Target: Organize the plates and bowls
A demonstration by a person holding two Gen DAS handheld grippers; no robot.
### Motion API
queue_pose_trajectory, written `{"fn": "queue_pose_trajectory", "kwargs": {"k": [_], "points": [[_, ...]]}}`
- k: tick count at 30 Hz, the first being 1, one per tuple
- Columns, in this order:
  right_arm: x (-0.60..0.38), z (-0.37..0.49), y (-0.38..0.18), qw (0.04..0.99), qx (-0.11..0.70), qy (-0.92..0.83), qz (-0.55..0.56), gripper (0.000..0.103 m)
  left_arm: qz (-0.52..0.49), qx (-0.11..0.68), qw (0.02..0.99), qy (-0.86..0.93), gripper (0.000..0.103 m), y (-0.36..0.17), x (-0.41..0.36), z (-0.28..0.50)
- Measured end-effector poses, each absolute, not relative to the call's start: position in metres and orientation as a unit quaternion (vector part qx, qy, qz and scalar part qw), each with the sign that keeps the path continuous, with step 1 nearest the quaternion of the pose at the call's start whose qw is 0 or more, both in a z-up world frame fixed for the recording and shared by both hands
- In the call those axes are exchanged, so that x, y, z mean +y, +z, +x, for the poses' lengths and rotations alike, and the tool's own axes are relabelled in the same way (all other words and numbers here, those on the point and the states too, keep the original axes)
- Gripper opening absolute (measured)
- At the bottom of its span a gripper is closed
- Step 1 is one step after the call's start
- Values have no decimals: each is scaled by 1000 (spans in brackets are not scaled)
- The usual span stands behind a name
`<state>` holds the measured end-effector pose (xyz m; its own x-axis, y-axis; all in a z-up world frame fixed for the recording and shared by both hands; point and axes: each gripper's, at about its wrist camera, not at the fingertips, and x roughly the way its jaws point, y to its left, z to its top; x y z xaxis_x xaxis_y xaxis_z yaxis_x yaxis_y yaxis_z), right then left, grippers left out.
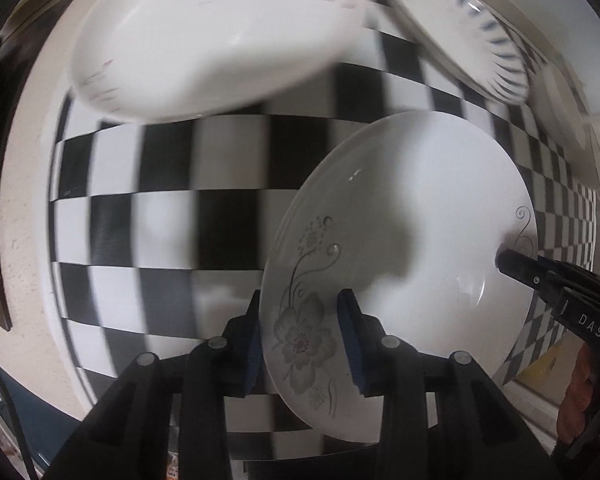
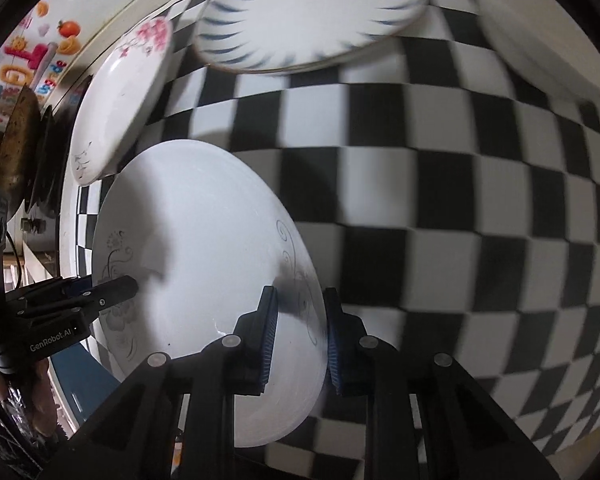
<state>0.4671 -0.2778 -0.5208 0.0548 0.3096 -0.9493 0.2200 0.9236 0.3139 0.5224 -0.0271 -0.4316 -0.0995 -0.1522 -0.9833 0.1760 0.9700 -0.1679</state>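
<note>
Currently both hand-held grippers, left and right, pinch opposite rims of the grey-flower plate, lifted over the checkered table. Risk: uneven pull slips the rim onto the pink-flower plate.

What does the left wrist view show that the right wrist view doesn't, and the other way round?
Only the left wrist view shows the grey flower print on the plate's rim between the left hand-held gripper. Only the right wrist view shows colourful wall stickers. Both show the grey-flowered plate gripped by both grippers, right hand-held gripper on the opposite rim, plus the pink-flowered plate, blue-striped plate and checkered cloth.
</note>
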Motion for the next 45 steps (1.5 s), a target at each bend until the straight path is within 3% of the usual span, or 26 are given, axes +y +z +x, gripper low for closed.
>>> {"fn": "queue_pose_trajectory", "kwargs": {"k": [9,14,21,25,30,32,37,45], "points": [[-348,426,-509,702,677,-26,219,25,42,727,665,-165,32,-421,-110,514],[-367,423,-516,698,681,-36,220,25,54,731,660,-166,33,-445,-133,522],[-350,425,-523,695,683,-32,220,28,70,720,673,-156,34,-440,-156,524],[-343,431,-526,691,689,-25,218,31,67,721,673,-152,34,-439,-168,523],[-383,440,-521,686,684,-36,244,46,32,725,675,-135,34,-427,-159,513],[-403,440,-502,695,668,-39,262,51,7,719,682,-130,39,-407,-149,517],[-411,464,-444,727,615,-12,304,69,-3,677,721,-146,71,-345,-133,552],[-308,592,-420,728,610,112,291,70,-39,650,755,-79,74,-321,-15,650]]}}
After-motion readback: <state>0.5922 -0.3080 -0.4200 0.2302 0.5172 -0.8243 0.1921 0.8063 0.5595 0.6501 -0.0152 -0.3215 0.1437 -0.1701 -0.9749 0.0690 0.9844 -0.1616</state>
